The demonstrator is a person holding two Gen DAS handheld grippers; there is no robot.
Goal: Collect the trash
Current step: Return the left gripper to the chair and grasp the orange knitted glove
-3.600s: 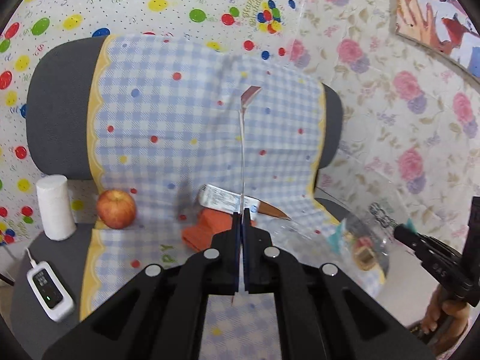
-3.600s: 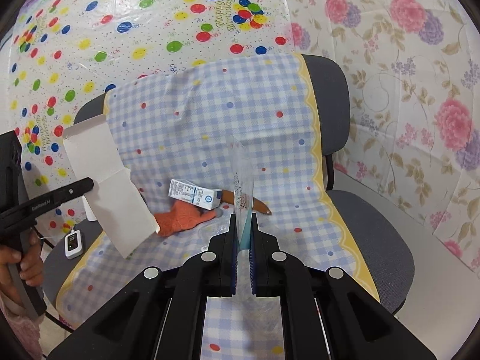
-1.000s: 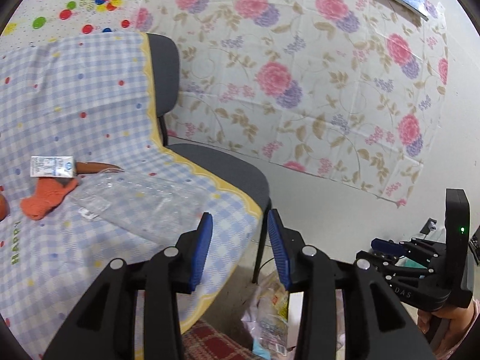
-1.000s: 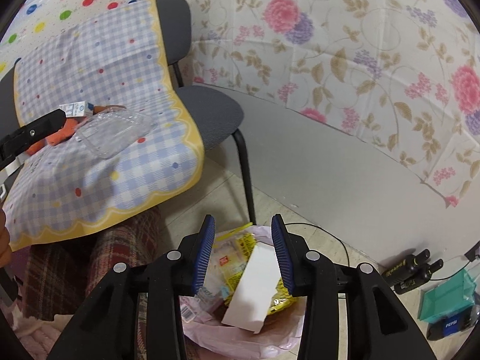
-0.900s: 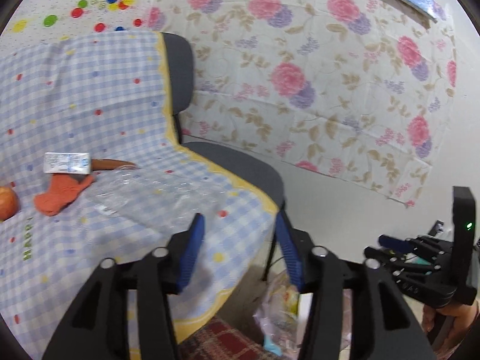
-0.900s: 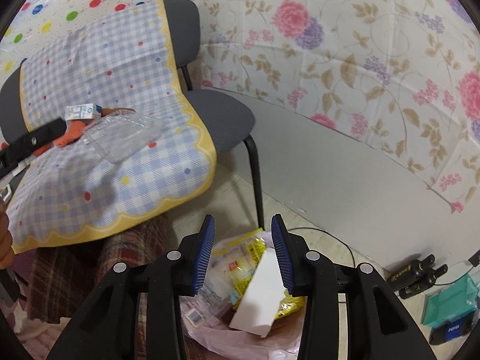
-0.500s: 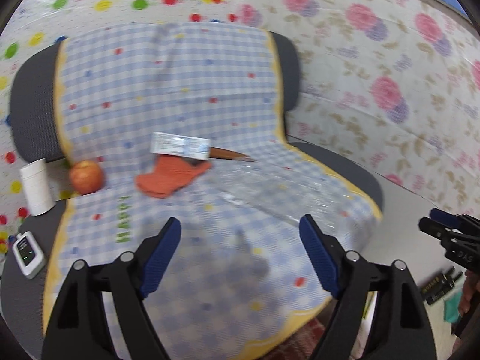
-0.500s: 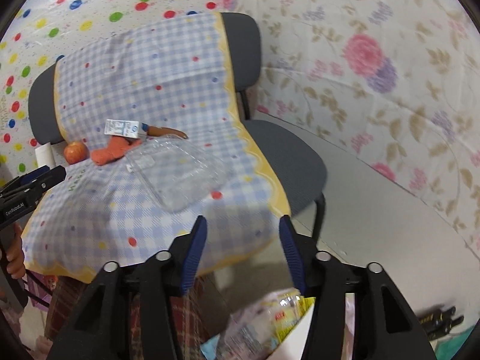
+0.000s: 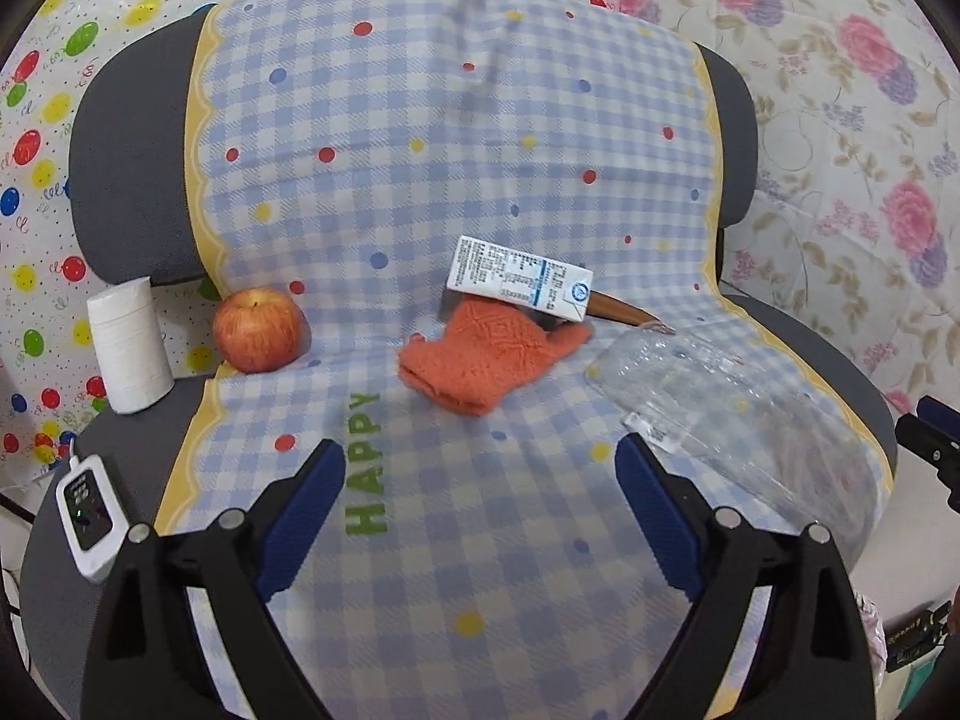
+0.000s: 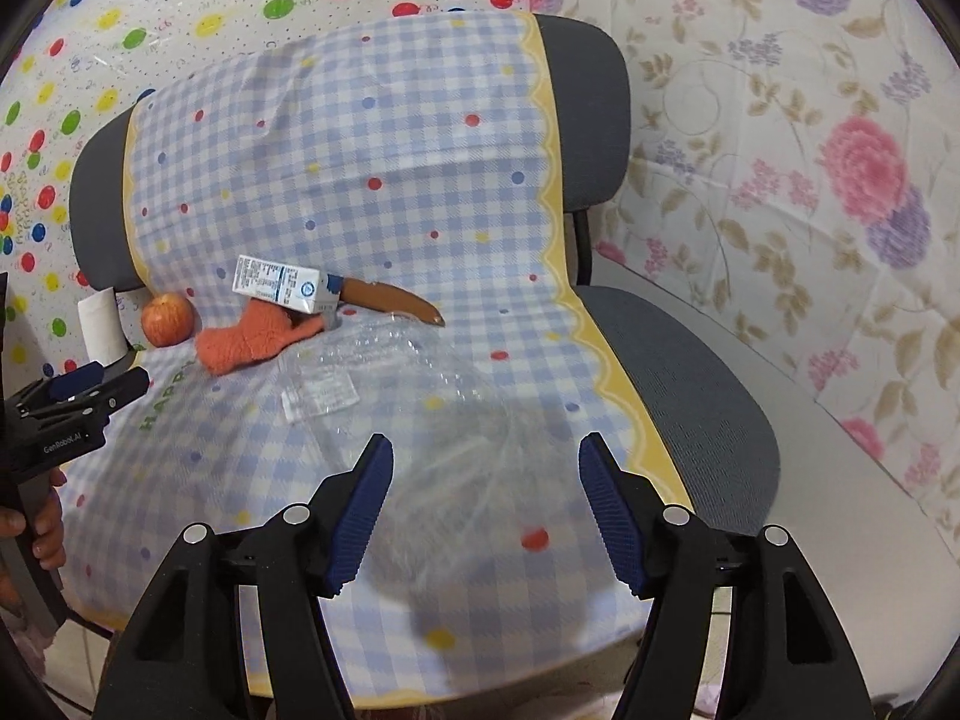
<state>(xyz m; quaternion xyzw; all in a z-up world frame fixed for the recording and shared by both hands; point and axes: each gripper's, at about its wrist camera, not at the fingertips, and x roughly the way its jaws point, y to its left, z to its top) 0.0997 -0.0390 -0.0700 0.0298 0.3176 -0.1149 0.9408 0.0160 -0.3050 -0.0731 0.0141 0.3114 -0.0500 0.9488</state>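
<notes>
A clear plastic tray [image 9: 714,402] lies on the checked cloth at the right of the seat; it also shows in the right wrist view [image 10: 420,408]. A small white carton [image 9: 519,278] rests on an orange knitted cloth [image 9: 486,354] behind it; the carton also shows in the right wrist view [image 10: 282,284]. My left gripper [image 9: 480,504] is open and empty over the cloth's front. My right gripper [image 10: 486,498] is open and empty just above the near end of the clear tray.
A red apple [image 9: 259,330], a white paper roll [image 9: 129,345] and a white device with a cable [image 9: 87,516] sit at the left. A brown knife handle [image 10: 390,300] pokes out from behind the carton. The chairs [image 10: 690,390] stand against papered walls.
Both grippers swung from the trash bag on the floor back up to the chair seat. Both have opened wider. The paper and the wrapper they held earlier are gone from them.
</notes>
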